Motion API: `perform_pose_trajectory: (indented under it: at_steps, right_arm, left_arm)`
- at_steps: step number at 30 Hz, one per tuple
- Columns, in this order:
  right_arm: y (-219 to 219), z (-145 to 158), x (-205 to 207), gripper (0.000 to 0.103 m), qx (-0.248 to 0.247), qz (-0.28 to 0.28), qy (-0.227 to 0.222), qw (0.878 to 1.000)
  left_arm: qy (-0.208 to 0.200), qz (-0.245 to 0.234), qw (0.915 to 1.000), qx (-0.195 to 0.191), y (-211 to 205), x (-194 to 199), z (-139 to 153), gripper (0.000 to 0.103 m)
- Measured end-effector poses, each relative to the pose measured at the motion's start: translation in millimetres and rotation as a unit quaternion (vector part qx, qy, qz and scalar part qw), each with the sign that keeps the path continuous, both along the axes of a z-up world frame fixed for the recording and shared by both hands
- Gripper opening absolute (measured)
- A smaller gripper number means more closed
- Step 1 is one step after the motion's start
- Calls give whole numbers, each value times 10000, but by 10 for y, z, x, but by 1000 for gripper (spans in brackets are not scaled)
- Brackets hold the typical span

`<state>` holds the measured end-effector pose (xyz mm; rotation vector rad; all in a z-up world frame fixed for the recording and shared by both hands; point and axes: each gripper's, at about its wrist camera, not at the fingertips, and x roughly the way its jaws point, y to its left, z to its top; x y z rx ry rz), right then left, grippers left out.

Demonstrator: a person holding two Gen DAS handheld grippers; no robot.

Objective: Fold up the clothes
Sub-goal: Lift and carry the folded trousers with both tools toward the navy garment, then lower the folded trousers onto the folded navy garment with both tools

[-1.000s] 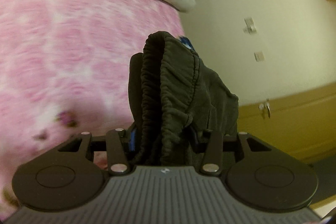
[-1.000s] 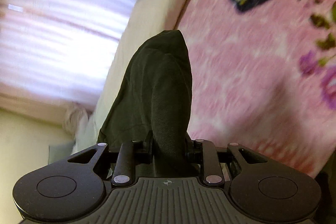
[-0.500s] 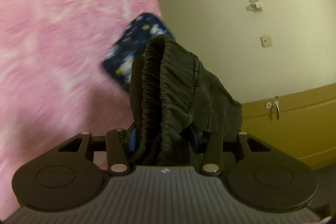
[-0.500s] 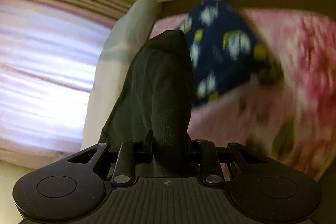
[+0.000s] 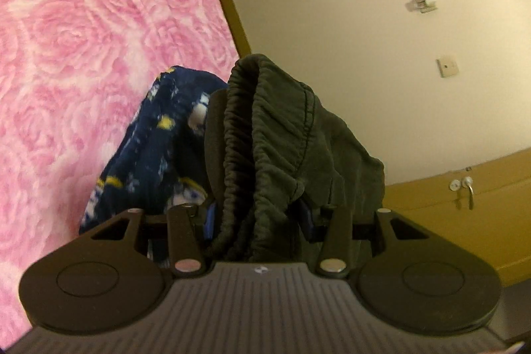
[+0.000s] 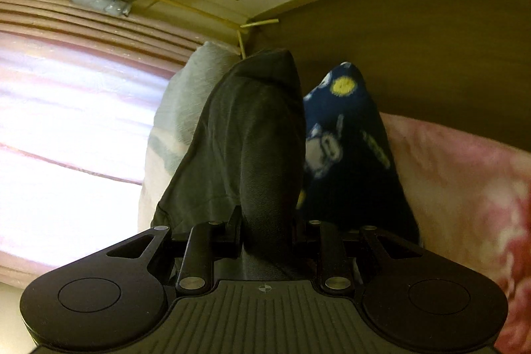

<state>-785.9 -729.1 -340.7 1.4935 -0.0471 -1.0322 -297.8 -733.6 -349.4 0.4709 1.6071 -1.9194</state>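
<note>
Both tongs are clamped on the same dark garment and hold it up off the bed. The left tongs point(image 5: 259, 214) pinch the gathered elastic waistband of the dark shorts point(image 5: 282, 135), so the bunched cloth stands up between the fingers and spills over to their right. The right tongs point(image 6: 265, 221) grip a smoother part of the dark shorts point(image 6: 252, 138), which rises straight ahead of them as a thick fold.

Just beyond each pair lies a navy patterned garment point(image 5: 159, 148) on the pink rose bedspread point(image 5: 66, 55): to the left of the left tongs' load, and to the right of the right tongs' load point(image 6: 345, 135). A pale pillow point(image 6: 186, 108) sits ahead and left of the right tongs, before the curtain point(image 6: 66, 121).

The risks, as I judge them:

- The waistband is thick and springy, so it could creep out of the left grip if the two tongs pull apart hard.
- The shorts hang so near the navy piece that lowering them here could land them on it, or drag it along and spoil any fold it has.
- The cloth hides the fingertips, so uneven layers could be caught and the fold come out skewed.
</note>
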Motion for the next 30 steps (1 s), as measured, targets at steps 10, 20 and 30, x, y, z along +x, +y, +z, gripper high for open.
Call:
perform_pose_trajectory:
  at_steps: [10,20,30]
  right_arm:
    - [-158,-349,210,64,118,-372,1492,9880]
    - [716,-24,779,64,-425,-184,2659,9629]
    - [1261,-91,1779,43,-590,553,3870,9185]
  left_arm:
    - [-912,9,9958,40,-396,-111,-325,53]
    - [-1763,181,9761,-1257,-168,182,283,23]
    - [-2571,-1673,9230,-2323,489,-335,196,0]
